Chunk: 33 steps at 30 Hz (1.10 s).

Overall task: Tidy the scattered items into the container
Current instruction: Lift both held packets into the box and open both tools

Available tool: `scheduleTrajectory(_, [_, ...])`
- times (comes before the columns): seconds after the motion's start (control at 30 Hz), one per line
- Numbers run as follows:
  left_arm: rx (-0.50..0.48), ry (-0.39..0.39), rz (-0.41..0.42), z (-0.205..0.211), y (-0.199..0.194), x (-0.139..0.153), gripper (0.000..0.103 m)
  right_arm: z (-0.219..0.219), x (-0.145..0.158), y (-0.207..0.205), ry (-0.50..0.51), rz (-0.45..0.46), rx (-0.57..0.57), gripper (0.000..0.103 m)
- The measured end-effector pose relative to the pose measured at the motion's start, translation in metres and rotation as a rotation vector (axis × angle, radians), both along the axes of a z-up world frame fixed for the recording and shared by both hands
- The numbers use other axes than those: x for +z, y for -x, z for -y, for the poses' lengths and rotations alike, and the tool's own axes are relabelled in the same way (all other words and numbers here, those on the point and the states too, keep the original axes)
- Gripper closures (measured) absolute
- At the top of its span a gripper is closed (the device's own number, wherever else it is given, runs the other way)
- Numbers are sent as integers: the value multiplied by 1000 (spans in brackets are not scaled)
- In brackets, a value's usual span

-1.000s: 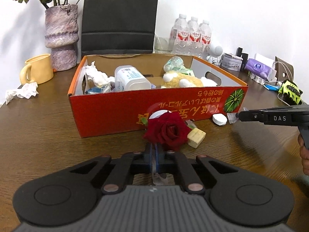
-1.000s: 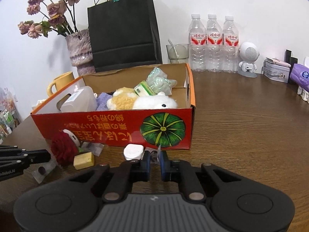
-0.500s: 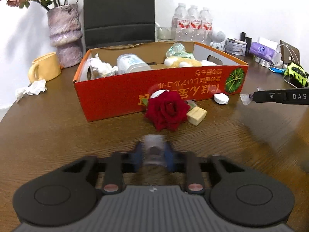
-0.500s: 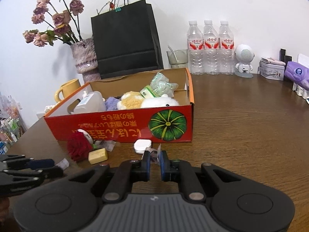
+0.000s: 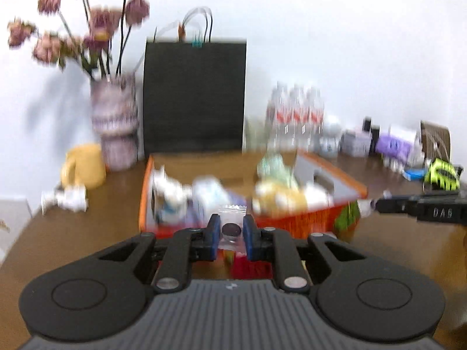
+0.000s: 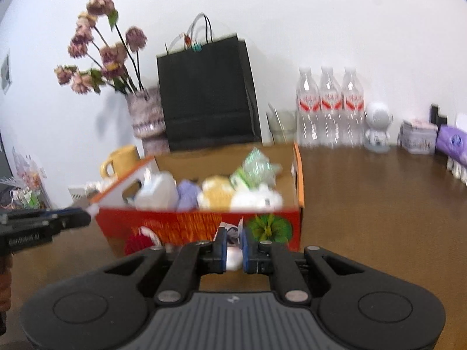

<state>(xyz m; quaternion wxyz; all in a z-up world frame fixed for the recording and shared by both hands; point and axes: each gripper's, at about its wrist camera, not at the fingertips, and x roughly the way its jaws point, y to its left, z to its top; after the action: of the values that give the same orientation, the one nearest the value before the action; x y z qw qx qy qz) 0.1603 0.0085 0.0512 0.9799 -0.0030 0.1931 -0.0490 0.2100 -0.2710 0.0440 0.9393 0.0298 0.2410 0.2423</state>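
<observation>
**Both tongs gripping small packets in front of the red box**

The left gripper [image 5: 230, 234] is sitting low in the centre of its own view, its blue pads clamped on a small clear packet [image 5: 232, 218] with a dark round disc inside; the packet's sealed top is sticking up just above the pads. The picture is blurring, so finer detail of the packet cannot be told.

The right gripper [image 6: 233, 250] is filling the bottom centre of its own view, its pads pressed together on a scrap of clear wrapper [image 6: 232, 229] that is poking up between them. In the left view the same tongs are reaching in from the right edge.

The red cardboard box [image 6: 204, 223] is lying across the middle of both frames, directly behind each pair of tongs, open at the top. Inside it a white plastic jug [image 6: 156, 189], a yellow soft toy [image 6: 217, 194] and a green crinkled bag [image 6: 256, 167] are crowding together.

A red rose [image 6: 137, 243] is lying on the wooden table [image 6: 379, 218] against the box's front wall, at lower left of the right view. A black paper bag [image 5: 194, 96] is standing behind the box.
</observation>
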Motion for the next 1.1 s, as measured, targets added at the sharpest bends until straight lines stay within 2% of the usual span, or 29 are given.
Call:
scheduleTrajectory(0.17, [-1,32,65,-4,-42,23,85,-13,25,-32,-6,68,-1,94])
scheduleTrajectory(0.33, [20,90,57,-12,-96,22,85,-32,35,-80,-11,83,-14,94])
scheduleTrajectory(0.53, [61,165,-23,-28,-155,-5,85,-58,21,-143,1,43,-33,94])
scheduleTrajectory(0.77, [59,137,-86,-33,-188,-23,85,-79,-5,-190,65,-20,-19,94])
scheduleTrajectory(0.8, [59,134,-89,-33,-190,-24,82,-80,-8,-192,72,-27,-16,93])
scheduleTrajectory(0.83, [64,133,-92,-33,-191,-25,68,-80,-10,-193,78,-37,-10,91])
scheduleTrajectory(0.87, [67,136,-94,-33,-191,-26,56,-80,-11,-192,81,-47,-5,87])
scheduleTrajectory(0.9, [75,140,-94,-33,-190,-27,33,-80,-12,-191,82,-53,-9,78])
scheduleTrajectory(0.93, [81,134,-87,-32,-188,-27,21,-79,-12,-191,78,-61,-10,47])
scheduleTrajectory(0.97, [80,116,-79,-29,-186,-26,17,-77,-11,-188,71,-65,-7,16])
scheduleTrajectory(1.0, [78,95,-74,-27,-183,-24,4,-77,-10,-186,65,-62,-1,7])
scheduleTrajectory(1.03, [81,80,-66,-24,-181,-22,0,-77,-8,-183,64,-50,1,7])
scheduleTrajectory(1.1, [83,60,-59,-19,-177,-18,0,-80,-4,-177,93,-28,-3,6])
